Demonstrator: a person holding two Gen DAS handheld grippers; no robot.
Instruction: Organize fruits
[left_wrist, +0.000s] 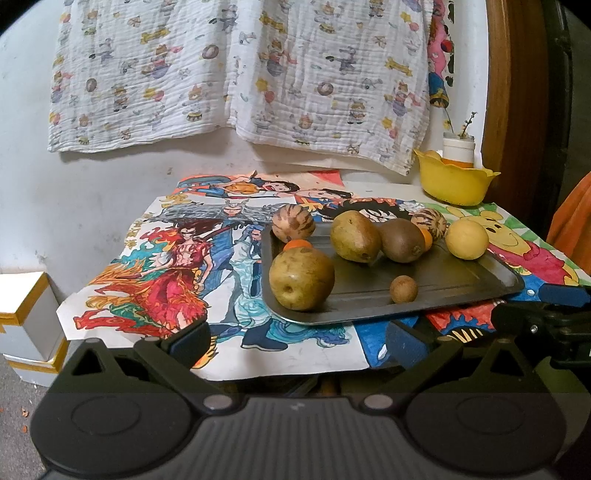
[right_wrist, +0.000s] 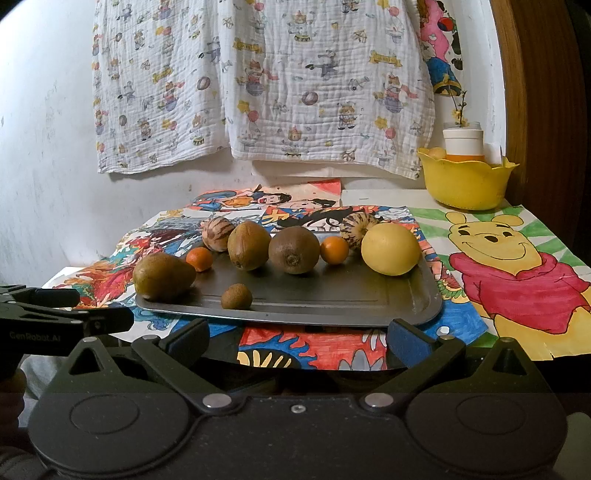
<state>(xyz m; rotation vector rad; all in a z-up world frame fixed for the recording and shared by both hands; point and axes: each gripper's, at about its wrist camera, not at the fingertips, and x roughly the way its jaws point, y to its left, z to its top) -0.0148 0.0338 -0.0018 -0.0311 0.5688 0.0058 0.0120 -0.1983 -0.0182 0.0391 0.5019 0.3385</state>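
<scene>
My left gripper (left_wrist: 299, 341) and right gripper (right_wrist: 297, 338) hung spread wide, empty, short of tray (right_wrist: 332, 302); fruits on tray; yellow bowl (right_wrist: 467, 182) far right.

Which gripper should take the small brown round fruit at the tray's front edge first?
Probably left. The small brown round fruit sits toward the left of the dark metal tray, near the open left gripper; the right gripper centres further right.
</scene>
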